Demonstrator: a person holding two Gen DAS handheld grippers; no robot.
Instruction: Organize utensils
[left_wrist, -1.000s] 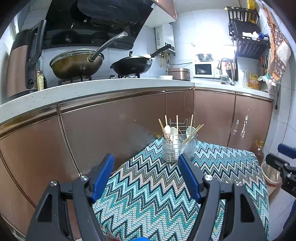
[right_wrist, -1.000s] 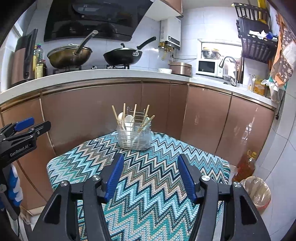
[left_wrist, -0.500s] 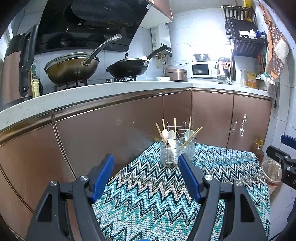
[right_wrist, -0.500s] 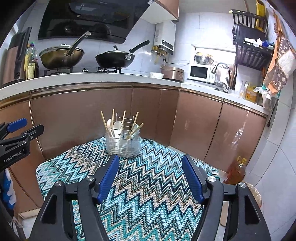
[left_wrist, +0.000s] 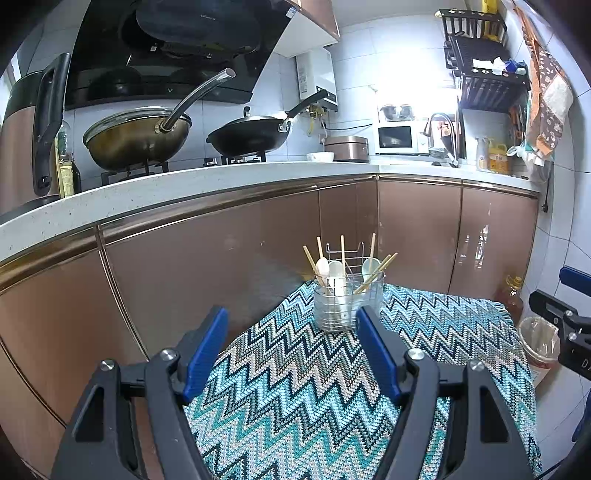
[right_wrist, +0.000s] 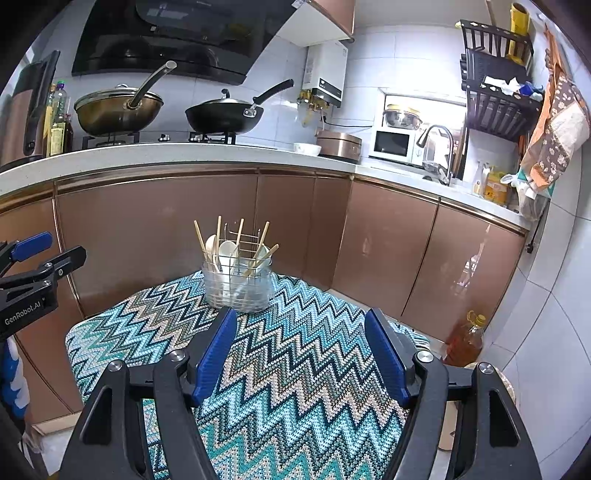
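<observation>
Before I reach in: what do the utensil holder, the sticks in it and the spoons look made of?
Utensil holder: looks like clear plastic or glass, since the contents show through, with a thin metal wire rack rising behind.
Chopsticks: pale tan and matte, probably wood or bamboo.
Spoons: white and smooth, ceramic or plastic; the look leaves it open.

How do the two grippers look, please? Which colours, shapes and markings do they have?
Both the left gripper and the right gripper have black plastic frames with triangular cut-outs, silver screws, and two long fingers faced with blue pads. The right view shows white "GenRobot.AI" lettering on the side of the left gripper.
</observation>
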